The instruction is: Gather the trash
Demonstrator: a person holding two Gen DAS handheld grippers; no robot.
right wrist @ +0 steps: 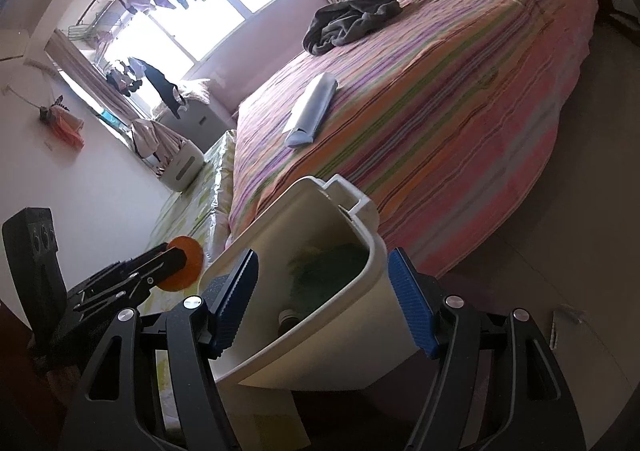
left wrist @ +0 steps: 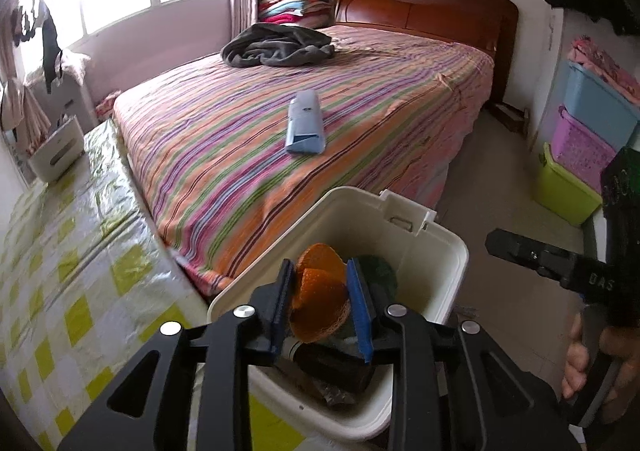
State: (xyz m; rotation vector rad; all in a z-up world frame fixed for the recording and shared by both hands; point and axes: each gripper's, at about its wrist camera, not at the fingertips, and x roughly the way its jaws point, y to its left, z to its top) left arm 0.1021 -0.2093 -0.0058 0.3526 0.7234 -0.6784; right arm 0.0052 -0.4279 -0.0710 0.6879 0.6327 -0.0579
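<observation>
Striped bed (left wrist: 320,103) with a grey cloth (left wrist: 280,45) and a blue pack (left wrist: 306,121); at its foot a white bin (left wrist: 440,251) holding trash. Right gripper (right wrist: 324,303), jaws apart, straddles the bin wall. Left gripper (left wrist: 322,307) above the bin, an orange peel (left wrist: 320,291) between its parted jaws; whether the pads still press it cannot be told.
</observation>
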